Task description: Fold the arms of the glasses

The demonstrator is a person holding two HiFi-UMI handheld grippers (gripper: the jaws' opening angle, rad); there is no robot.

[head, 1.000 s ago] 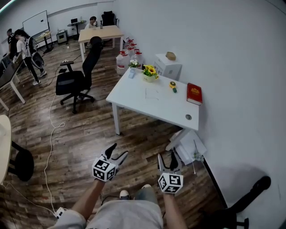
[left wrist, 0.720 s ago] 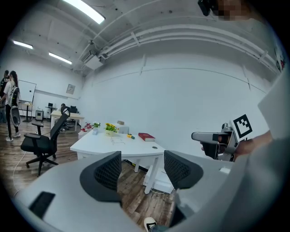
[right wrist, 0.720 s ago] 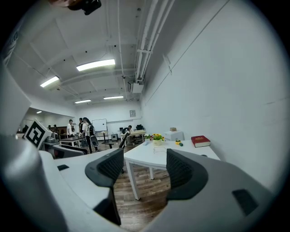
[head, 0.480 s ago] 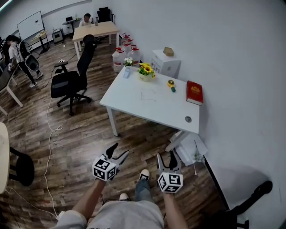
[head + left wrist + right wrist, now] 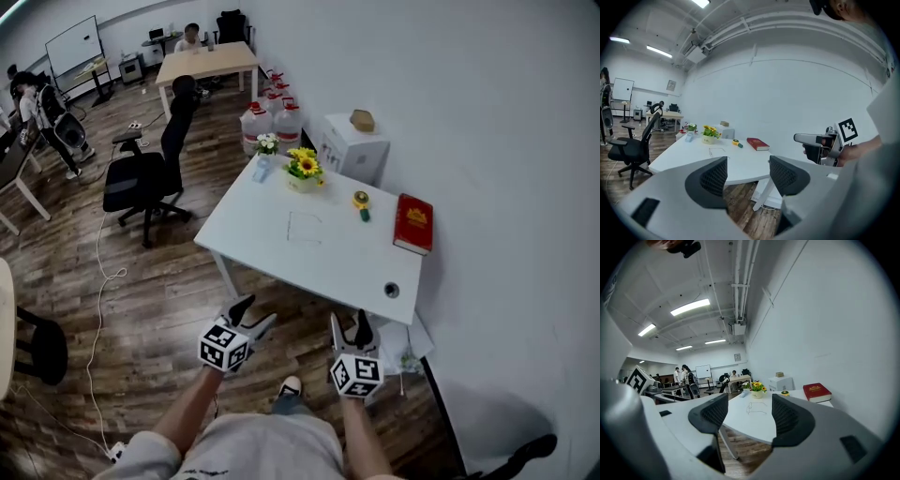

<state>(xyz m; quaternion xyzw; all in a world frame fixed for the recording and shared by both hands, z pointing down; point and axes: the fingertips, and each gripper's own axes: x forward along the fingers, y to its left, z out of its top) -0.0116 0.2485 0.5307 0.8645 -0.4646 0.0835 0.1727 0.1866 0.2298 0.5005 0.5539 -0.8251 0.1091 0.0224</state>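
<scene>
Head view has both of your grippers low over the wooden floor [image 5: 159, 281], just short of the near edge of the white table [image 5: 281, 267]. Your left gripper [image 5: 251, 312] sits below the middle of that edge. Your right gripper [image 5: 349, 323] is near the table's front right corner, close to a small round fitting [image 5: 391, 290] in the top.

Left gripper view shows its jaws apart with nothing between them, only the table edge and floor beyond. Right gripper view shows the same: jaws spread and holding nothing, looking across the tabletop.

The glasses [image 5: 305, 226] lie about mid-table as a thin wire outline; whether their arms are open is too fine to tell. Bare white top surrounds them on every side. A red book [image 5: 413, 223] lies along the wall-side edge, a small yellow object [image 5: 362, 202] just behind the glasses towards the wall, and a sunflower pot [image 5: 303, 167] near the far edge.

To your left the floor runs open as far as a black office chair [image 5: 141, 169]. The wall [image 5: 506, 187] closes off the table's right side.
</scene>
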